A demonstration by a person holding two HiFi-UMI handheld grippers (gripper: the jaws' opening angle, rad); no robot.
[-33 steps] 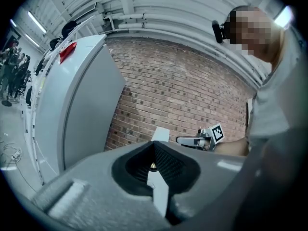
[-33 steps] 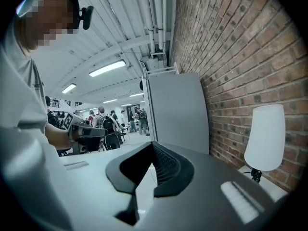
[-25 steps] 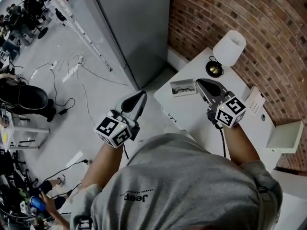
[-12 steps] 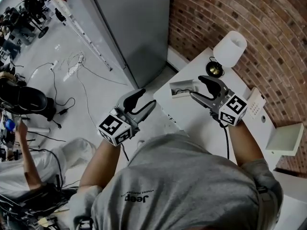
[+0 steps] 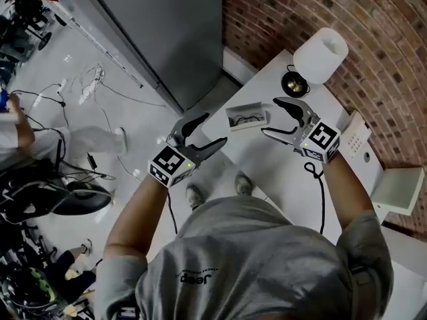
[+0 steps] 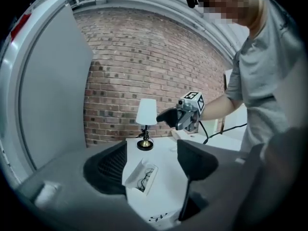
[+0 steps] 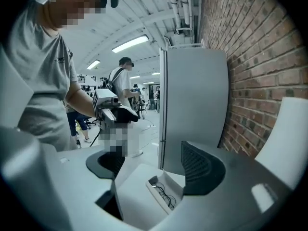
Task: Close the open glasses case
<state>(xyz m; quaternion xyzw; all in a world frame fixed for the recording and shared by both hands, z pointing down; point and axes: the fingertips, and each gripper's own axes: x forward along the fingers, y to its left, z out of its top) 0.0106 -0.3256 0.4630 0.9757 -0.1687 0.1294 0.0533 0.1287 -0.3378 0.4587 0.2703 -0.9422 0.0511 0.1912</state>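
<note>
Left gripper [image 5: 212, 129] and right gripper [image 5: 270, 117] now lower, jaws just opened wide, empty; glasses case [image 5: 245, 117] at table [image 5: 280, 172] edge, seemingly untouched.

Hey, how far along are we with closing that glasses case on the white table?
Done: nothing yet; the glasses case lies open on the table, glasses visible inside. In hand: the left hand-held gripper and the right hand-held gripper flank it, their jaws have just been opening, nothing between them, neither touching it. Left: push the lid down until it shuts.

Bare table [image 5: 280, 172] around the case [image 5: 245, 117]; lamp [image 5: 320, 55] (far corner) stands apart.
</note>
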